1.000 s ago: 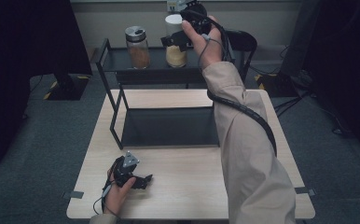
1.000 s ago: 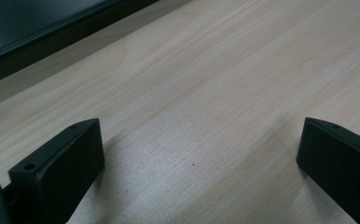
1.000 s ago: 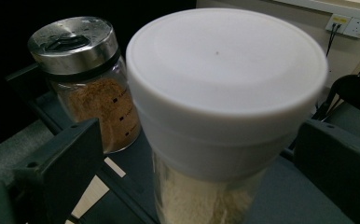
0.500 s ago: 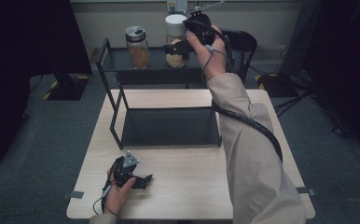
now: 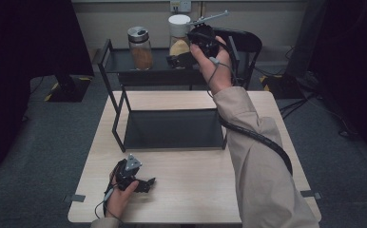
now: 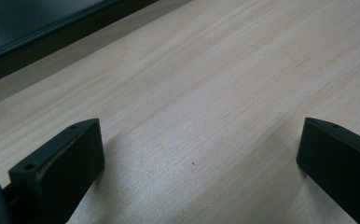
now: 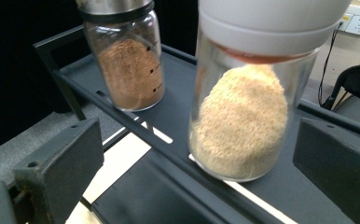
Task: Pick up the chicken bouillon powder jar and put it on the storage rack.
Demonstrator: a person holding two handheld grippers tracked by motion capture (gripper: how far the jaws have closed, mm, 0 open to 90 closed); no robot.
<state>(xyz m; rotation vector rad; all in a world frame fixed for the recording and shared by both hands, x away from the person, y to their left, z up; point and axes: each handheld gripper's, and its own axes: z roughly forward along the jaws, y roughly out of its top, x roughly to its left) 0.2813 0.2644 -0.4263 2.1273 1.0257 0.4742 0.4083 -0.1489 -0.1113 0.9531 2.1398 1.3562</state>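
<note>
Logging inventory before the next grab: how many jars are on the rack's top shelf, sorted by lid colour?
White lid: 1, the jar of pale grains, standing between the open right gripper jaws.
Silver lid: 1, the jar of brown powder, beside it on the top shelf.
Total: 2 jars.

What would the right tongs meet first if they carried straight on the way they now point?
Most likely the white-lidded jar of pale grains on the black rack's top shelf. In the right gripper view it stands directly ahead, between the open right tongs. How much gap remains is hard to judge. The brown-filled jar stands off to one side.
</note>
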